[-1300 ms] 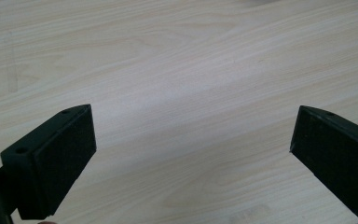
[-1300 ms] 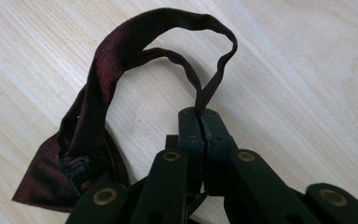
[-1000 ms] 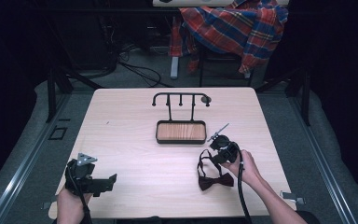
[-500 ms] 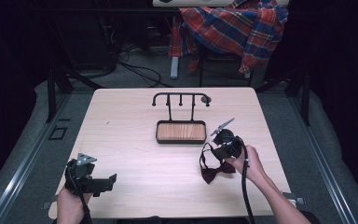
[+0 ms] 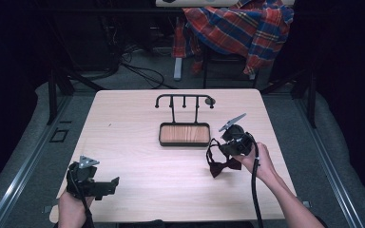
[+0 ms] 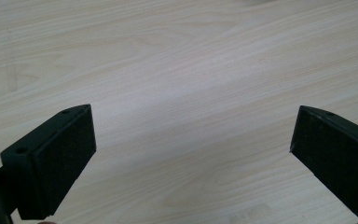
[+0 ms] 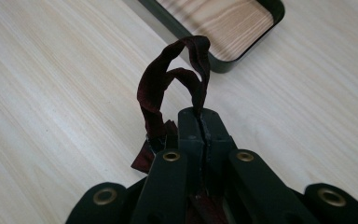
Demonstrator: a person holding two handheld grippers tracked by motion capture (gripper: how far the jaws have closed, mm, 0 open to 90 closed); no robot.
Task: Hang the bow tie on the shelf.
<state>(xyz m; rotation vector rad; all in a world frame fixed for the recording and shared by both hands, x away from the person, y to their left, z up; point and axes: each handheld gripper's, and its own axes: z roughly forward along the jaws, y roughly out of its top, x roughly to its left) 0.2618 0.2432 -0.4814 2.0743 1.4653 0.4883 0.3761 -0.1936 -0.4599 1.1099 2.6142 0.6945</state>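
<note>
A dark red bow tie hangs from my right gripper just above the table, right of the tray. Its strap loops up in front of the jaws, which are shut on the strap in the right gripper view, with my right gripper pinching it. My left gripper rests near the table's front left corner. In the left gripper view its pads stand wide apart over bare wood, and my left gripper holds nothing.
A black stand with a wood-bottomed tray and a hook bar sits at mid-table; the tray corner lies just beyond the strap. A plaid cloth drapes a chair behind the table.
My right gripper has risen and moved slightly toward the tray, lifting the bow tie by its strap off the table. The left gripper has stayed put.
</note>
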